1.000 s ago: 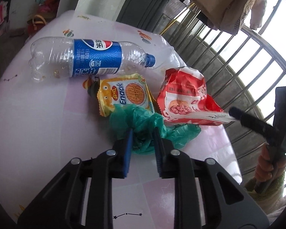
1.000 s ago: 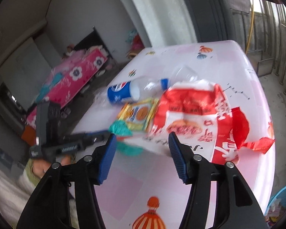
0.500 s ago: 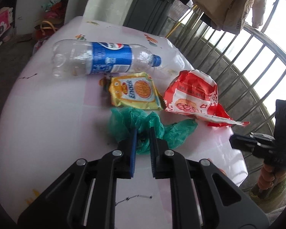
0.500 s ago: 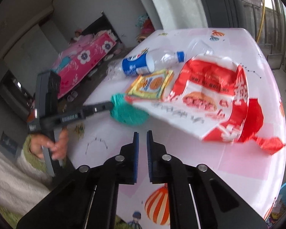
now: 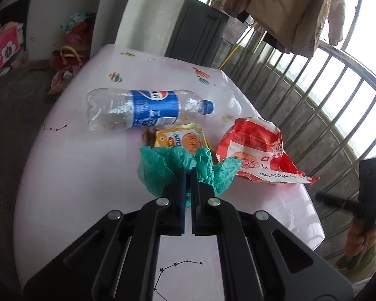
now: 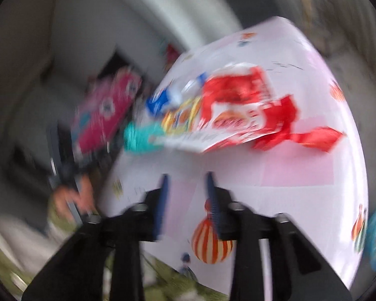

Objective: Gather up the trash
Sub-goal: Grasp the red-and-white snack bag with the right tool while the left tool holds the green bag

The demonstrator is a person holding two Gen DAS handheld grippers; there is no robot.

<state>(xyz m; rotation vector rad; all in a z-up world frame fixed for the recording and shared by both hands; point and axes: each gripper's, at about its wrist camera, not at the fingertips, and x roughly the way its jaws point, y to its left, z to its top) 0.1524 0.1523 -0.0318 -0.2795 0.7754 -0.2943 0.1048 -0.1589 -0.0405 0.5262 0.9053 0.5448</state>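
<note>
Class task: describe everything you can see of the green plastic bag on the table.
The green bag is thin, crinkly teal-green plastic, crumpled into a loose bunch with ruffled edges. It sits on the pink table, just in front of the yellow snack packet and left of the red wrapper, hiding the packet's near edge. The left gripper has its jaws shut on the bag's middle. The blurred right wrist view shows it only as a teal smear.

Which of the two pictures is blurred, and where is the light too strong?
Right wrist view: smeared by motion all over, so the red wrapper and the opening, empty right gripper look soft. Left wrist view: sharp; the left gripper pinches the green bag; the window is overexposed, and fisheye bends its bars.
</note>
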